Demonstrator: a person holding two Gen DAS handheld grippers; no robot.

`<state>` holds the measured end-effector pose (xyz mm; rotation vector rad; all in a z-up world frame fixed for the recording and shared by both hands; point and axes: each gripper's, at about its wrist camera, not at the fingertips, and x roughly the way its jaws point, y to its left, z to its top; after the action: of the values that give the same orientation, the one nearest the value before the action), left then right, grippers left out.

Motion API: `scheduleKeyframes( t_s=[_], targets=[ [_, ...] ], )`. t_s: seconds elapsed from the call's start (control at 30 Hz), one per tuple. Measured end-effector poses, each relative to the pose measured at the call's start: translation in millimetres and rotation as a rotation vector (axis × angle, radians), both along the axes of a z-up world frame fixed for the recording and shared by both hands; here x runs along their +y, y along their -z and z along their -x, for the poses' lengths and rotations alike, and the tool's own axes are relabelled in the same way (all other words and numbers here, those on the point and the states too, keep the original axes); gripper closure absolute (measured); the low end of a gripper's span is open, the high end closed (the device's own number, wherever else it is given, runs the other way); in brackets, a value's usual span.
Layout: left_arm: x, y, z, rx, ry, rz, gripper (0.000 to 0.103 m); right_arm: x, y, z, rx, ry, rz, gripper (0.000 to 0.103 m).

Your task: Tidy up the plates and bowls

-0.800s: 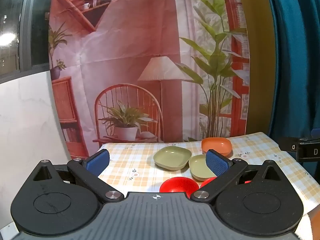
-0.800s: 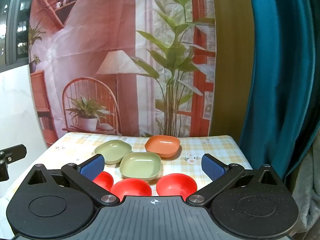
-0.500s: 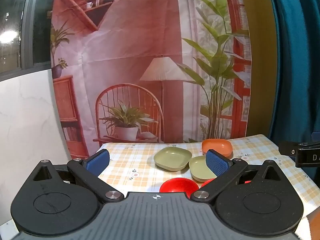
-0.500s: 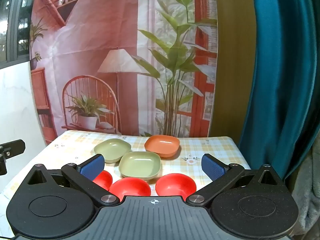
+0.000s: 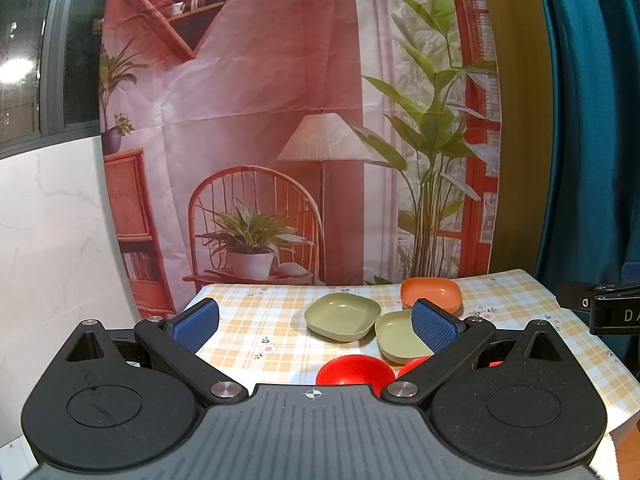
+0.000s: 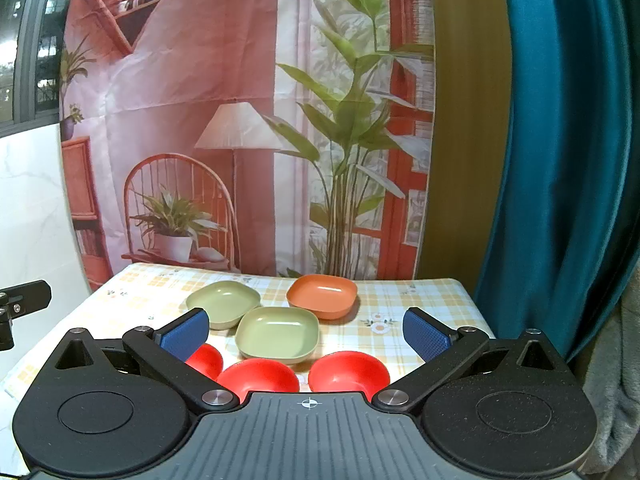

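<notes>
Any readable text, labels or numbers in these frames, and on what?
"D", cut off by the frame edge: white letter on the right gripper, seen at the right of the left wrist view.
Book spines and shelf items printed on the backdrop: too blurred to read.
Plates, bowls, tablecloth: no text.

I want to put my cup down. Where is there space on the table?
The tablecloth is bare left of the green plates, and right of the orange plate, toward the curtain. The red bowls crowd the middle front.
</notes>
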<state>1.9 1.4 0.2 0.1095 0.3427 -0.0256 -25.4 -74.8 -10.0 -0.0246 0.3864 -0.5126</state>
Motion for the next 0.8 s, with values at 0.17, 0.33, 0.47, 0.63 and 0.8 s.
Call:
scheduleKeyframes(
  t_s=[0.17,0.33,0.47,0.63,0.8],
  targets=[
    [0.3,0.5,-0.2,0.0,0.0,-0.001,0.0,-0.4,-0.1,-0.3,0.002,-0.001,0.001,0.0],
    [1.0,0.7,-0.3,0.001,0.001,0.0,0.0,0.1,1.0,-0.5,0.001,0.001,0.001,0.0],
    [1.7,1.5,-0.6,0.002,0.0,0.002,0.0,-0.8,0.0,-0.4,0.002,-0.001,0.001,0.0],
    [1.4,1.9,-1.0,0.003,-0.001,0.003,0.0,-1.0,-0.3,0.3,0.002,-0.001,0.0,0.0],
    [1.5,1.9,-1.0,0.004,0.0,0.003,0.0,-0.7,-0.2,-0.4,0.003,-0.001,0.0,0.0]
  ],
)
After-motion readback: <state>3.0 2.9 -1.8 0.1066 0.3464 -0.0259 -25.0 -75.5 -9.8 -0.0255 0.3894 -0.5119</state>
